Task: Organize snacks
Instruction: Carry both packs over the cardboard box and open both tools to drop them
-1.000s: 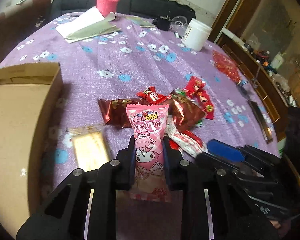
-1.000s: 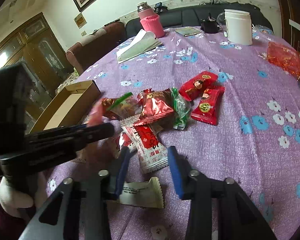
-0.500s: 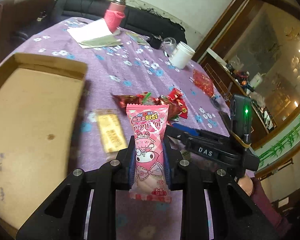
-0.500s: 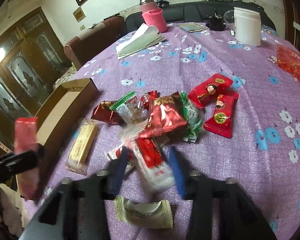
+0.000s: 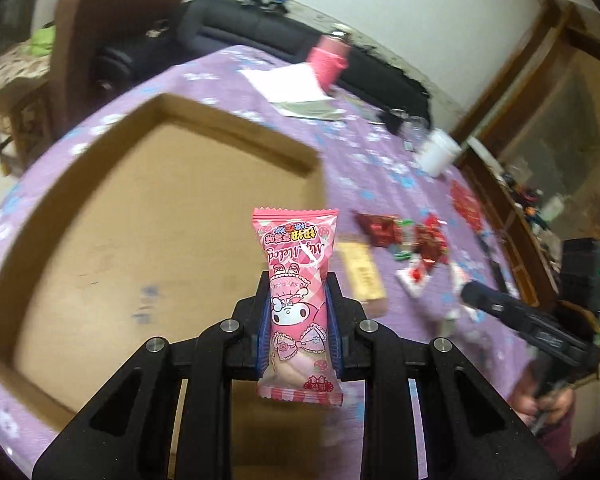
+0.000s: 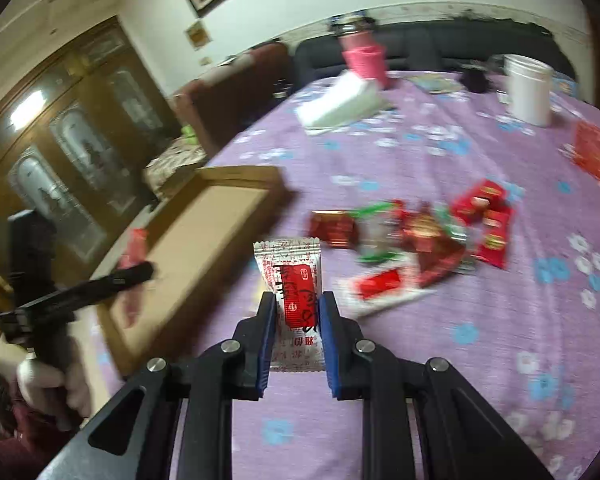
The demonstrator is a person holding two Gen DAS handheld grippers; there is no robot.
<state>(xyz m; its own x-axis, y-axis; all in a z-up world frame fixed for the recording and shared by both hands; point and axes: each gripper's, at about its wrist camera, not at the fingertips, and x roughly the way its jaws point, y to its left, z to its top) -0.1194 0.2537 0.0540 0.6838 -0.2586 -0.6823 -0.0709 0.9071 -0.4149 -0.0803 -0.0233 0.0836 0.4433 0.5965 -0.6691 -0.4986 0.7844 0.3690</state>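
Note:
My left gripper is shut on a pink cartoon snack packet and holds it upright over the right edge of the open cardboard box. My right gripper is shut on a white-and-red snack packet, lifted above the purple cloth beside the box. A pile of red snack packets lies on the table ahead of it. The pile also shows in the left wrist view, with a yellow bar packet next to the box.
A purple flowered tablecloth covers the round table. At the far side stand a white jar, a pink flask and folded papers. A red bag lies at the right edge. A sofa and chairs ring the table.
My left gripper has carried the pink packet left, over the cardboard box. My right gripper has closed on the white-and-red packet and lifted it off the cloth.

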